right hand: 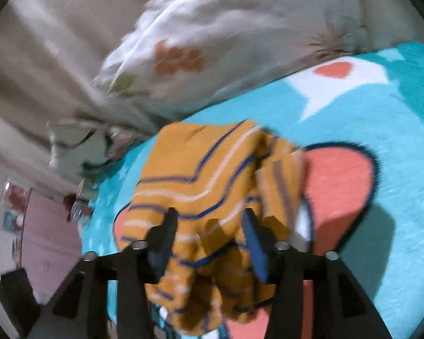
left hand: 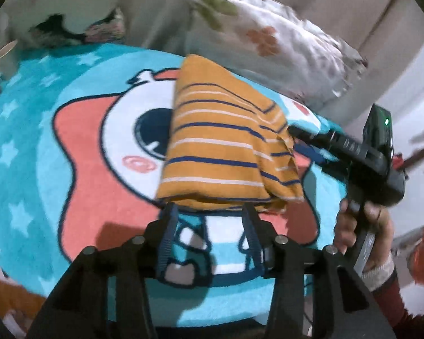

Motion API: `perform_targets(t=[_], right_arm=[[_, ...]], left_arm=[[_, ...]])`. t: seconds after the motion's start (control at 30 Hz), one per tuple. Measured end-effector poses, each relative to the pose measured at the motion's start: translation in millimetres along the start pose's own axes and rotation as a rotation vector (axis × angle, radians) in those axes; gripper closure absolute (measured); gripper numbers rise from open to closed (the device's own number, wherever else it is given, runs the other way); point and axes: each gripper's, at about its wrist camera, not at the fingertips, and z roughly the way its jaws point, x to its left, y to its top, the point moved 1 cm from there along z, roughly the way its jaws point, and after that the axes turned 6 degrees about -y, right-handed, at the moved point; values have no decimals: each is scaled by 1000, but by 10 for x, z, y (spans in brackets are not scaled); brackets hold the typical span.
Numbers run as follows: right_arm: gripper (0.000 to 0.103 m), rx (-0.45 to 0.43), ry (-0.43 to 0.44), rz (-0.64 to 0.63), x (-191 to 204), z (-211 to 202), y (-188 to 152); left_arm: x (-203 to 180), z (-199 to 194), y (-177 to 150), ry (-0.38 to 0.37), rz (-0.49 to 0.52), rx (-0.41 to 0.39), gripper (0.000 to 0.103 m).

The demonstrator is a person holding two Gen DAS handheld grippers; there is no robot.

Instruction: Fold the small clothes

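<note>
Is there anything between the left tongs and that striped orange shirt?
Almost nothing: in the left wrist view the left tongs stand open right at the near edge of the striped orange shirt, with only the cartoon blanket below.

A turquoise cartoon blanket (left hand: 28, 147) with white stars, a coral star shape and a big-eyed white figure covers the bed. A mustard-yellow garment with navy and white stripes (left hand: 220, 138), folded into a narrow stack, lies directly on it. A floral-print pillow (left hand: 268, 39) rests at the blanket's far edge.

Dim light — motion blur, fisheye warp
</note>
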Motion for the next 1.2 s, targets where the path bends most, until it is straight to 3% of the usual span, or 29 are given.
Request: perform_targets(t=[0.07,0.1,0.13,0.17,0.23,0.3,0.43,0.5,0.53,0.6,0.67,0.8,1.0,1.2], right_arm=[[42,57,-56,-60,164,199,-135],[44,69,-80,-81,204,259,-232],[53,81,-85,-102,247,314,-303],[93,95,-69,-124,292,345,-371],[93,126,-22,-144,325,343,-425],[94,88,-25,-138,225,186,-376],[94,59,-106,-78,-146,-5,-293],[93,88,-140,-59,-289,46,-396],[88,107,-134,-37,-354,84,-455],[67,104,-115,0,-421,94,-481],[60,82,-86,31,-473,22,-491],[60,9,-77,33,-511,-234,-455],[60,-146,-92,-46,-250,-569,-412],[60,-159,-168,-141,-62,-418,-450]], left_arm=[[7,-81,-55,13,-9,-8,57],[4,-111,-72,23,-10,-13,56],[12,-126,-76,28,-9,-17,56],[12,-142,-82,34,-10,-21,56],[9,-154,-81,48,-15,-24,56],[17,-156,-86,61,-22,-25,56],[37,-77,-99,77,-28,1,56],[32,-29,-116,84,-24,17,56],[29,-7,-123,87,-23,24,55],[39,29,-130,97,-26,36,51],[66,43,-136,107,-39,38,49],[100,67,-156,154,-37,37,47],[88,88,-171,226,1,24,42],[235,-21,-62,369,46,-38,37]])
